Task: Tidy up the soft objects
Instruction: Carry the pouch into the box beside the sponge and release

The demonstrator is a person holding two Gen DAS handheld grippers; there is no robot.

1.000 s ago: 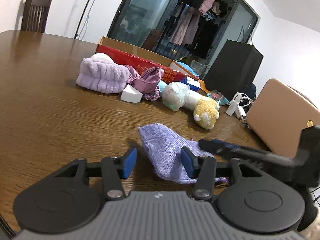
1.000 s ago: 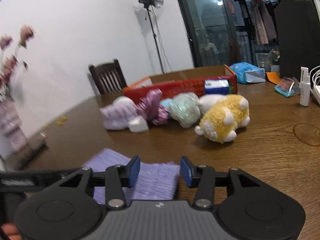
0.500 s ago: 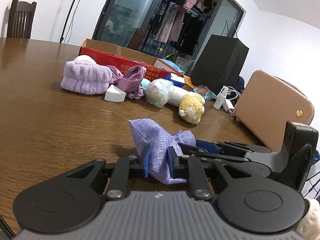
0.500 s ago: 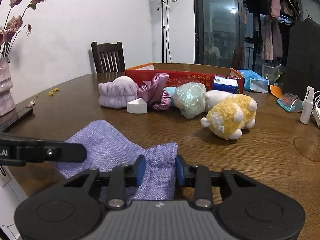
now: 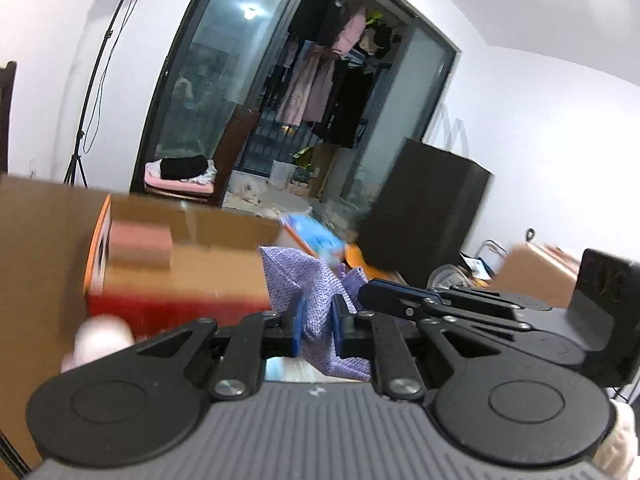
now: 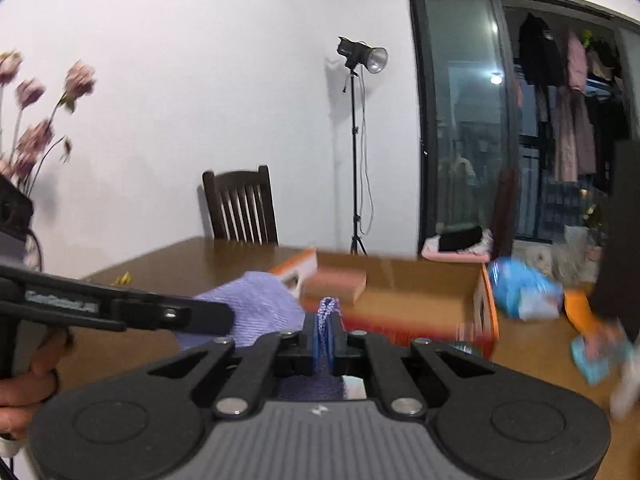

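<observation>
Both grippers are clamping the purple pouch: left gripper [image 5: 317, 330] pinching a thick fold of the purple pouch [image 5: 304, 280], right gripper [image 6: 327, 330] squeezing only a thin edge. I'm judging that edge is risking a slip if the 2 hands are pulling apart. Pouch fabric is bunching from between my pads toward 12 o'clock, with the cardboard box [image 6: 420, 292] waiting beyond at 1 o'clock.
</observation>
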